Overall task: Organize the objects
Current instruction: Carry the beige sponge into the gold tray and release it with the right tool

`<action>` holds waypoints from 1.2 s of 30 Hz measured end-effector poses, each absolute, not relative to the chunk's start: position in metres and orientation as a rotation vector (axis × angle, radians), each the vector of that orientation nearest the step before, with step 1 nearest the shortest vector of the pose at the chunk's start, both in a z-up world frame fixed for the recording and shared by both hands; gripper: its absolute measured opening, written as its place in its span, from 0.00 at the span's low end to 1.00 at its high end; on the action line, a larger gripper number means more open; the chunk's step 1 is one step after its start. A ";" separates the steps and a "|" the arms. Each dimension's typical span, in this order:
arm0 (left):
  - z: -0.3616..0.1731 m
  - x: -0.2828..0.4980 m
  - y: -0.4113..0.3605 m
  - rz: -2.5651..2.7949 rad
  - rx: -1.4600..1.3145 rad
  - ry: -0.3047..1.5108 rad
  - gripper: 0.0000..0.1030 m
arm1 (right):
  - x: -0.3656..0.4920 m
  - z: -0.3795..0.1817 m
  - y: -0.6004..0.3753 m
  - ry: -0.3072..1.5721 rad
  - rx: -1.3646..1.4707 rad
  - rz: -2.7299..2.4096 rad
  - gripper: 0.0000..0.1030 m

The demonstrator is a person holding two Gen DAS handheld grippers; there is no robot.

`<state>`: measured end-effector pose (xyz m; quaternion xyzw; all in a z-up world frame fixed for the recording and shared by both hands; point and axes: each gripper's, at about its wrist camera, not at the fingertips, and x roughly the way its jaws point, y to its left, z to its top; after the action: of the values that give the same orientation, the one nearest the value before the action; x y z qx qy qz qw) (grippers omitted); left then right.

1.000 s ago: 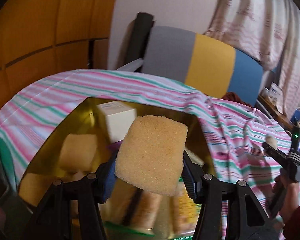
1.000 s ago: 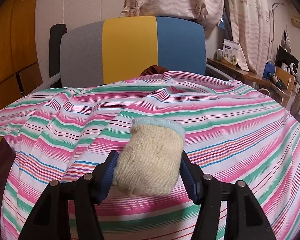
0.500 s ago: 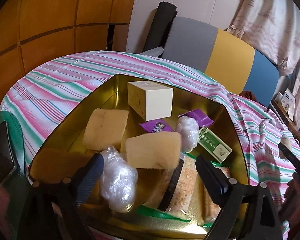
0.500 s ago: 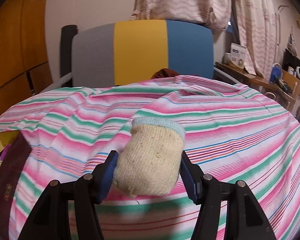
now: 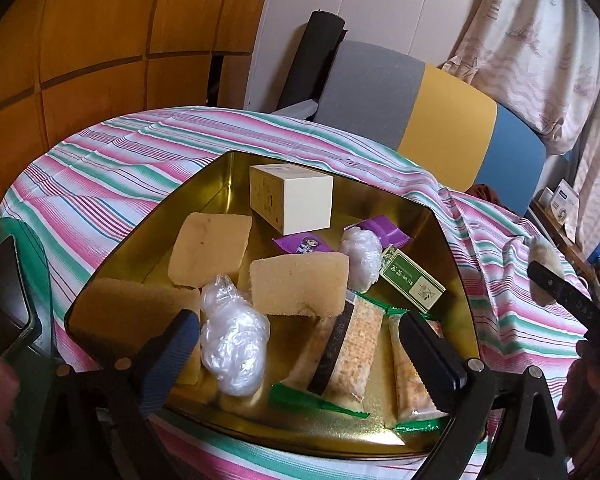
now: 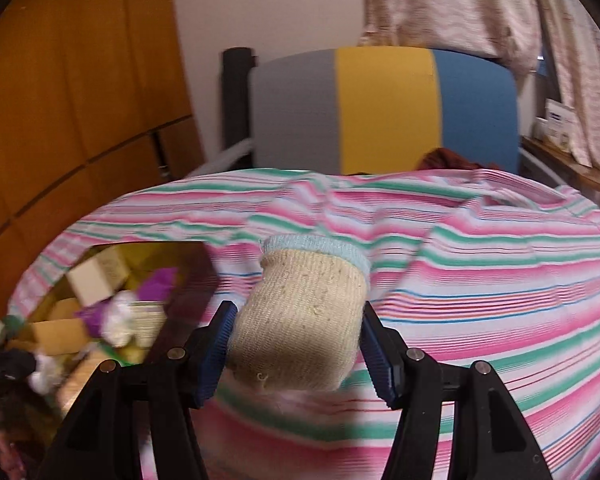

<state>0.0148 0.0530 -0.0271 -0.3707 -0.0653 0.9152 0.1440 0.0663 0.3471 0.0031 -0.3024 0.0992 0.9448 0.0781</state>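
Note:
A gold tin tray [image 5: 100,280] sits on the striped tablecloth [image 5: 120,160]. It holds a yellow sponge [image 5: 300,282], a second sponge [image 5: 210,246], a white box [image 5: 296,200], plastic-wrapped lumps [image 5: 232,344], purple packets [image 5: 304,245], a green box [image 5: 412,280] and snack bars [image 5: 352,352]. My left gripper [image 5: 300,356] is open and empty above the tray's near edge. My right gripper [image 6: 298,354] is shut on a rolled beige sock with a light blue cuff [image 6: 304,320], above the cloth to the right of the tray [image 6: 148,252].
A chair with grey, yellow and blue back panels [image 5: 440,124] stands behind the table. Wooden wall panels [image 5: 80,40] are at the left. A dark phone-like object [image 5: 4,292] lies at the table's left edge. Curtains [image 6: 460,0] and a cluttered shelf [image 5: 560,208] are at the right.
My left gripper opened and let the yellow sponge drop into the tray, then pulled back. My right gripper has swung left with the sock, bringing the tray into its view.

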 end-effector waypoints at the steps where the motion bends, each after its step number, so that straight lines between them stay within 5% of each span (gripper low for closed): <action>1: -0.027 0.016 0.053 2.636 -1.070 -0.187 0.98 | 0.066 0.005 0.340 0.297 -0.913 2.849 0.59; 26: -0.019 0.029 0.026 2.644 -1.019 -0.237 1.00 | 0.008 -0.004 0.193 0.240 -1.305 3.030 0.61; 36: -0.014 0.028 0.015 2.691 -1.039 -0.301 1.00 | 0.027 0.005 0.199 0.232 -1.240 2.982 0.62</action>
<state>0.0277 0.0149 -0.0143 -0.3555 -0.1031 0.9211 0.1203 0.0273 0.1990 0.0049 -0.3826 0.0714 0.9199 -0.0479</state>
